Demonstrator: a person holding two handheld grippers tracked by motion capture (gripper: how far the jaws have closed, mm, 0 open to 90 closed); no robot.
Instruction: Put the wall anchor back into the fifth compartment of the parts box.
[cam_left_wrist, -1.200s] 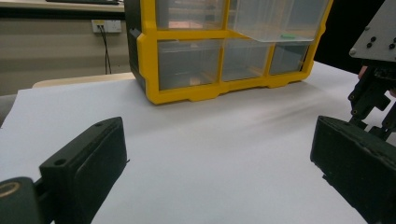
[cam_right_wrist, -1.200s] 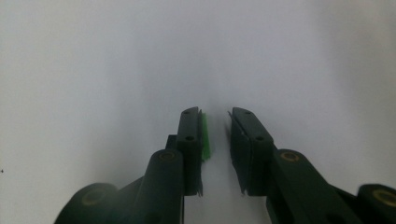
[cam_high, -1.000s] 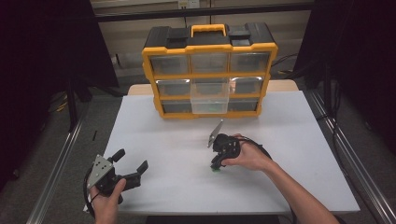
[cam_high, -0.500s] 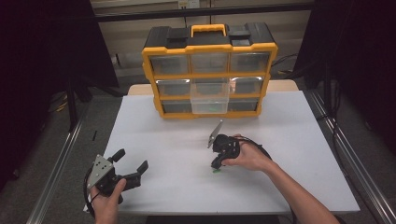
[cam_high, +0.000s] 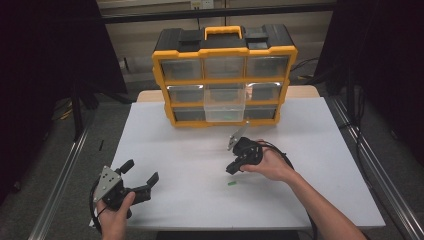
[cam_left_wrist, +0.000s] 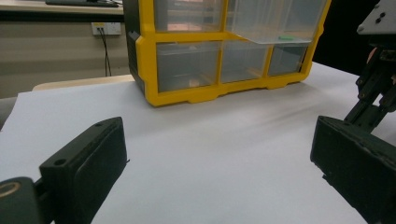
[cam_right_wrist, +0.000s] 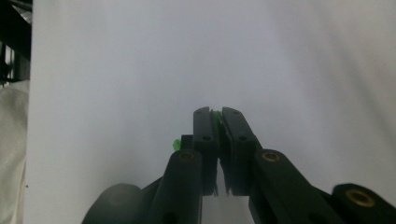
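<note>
My right gripper (cam_high: 230, 170) is held in a hand at mid table, jaws angled down toward the white table top. In the right gripper view it (cam_right_wrist: 217, 115) is shut, with a thin sliver of a small green piece (cam_right_wrist: 215, 114) pinched between the pads. A second small green piece (cam_high: 231, 183) lies on the table just in front of it, and peeks out beside the jaw (cam_right_wrist: 176, 143). My left gripper (cam_high: 141, 170) rests at the front left, held in a hand. Its jaws (cam_left_wrist: 219, 135) stand wide open with nothing between them.
A yellow and black drawer organizer (cam_high: 224, 52) stands at the table's far edge. Its clear middle drawer (cam_high: 224, 106) is pulled out, with something green inside (cam_left_wrist: 285, 38). White table top (cam_high: 185, 145) lies between both grippers and the organizer.
</note>
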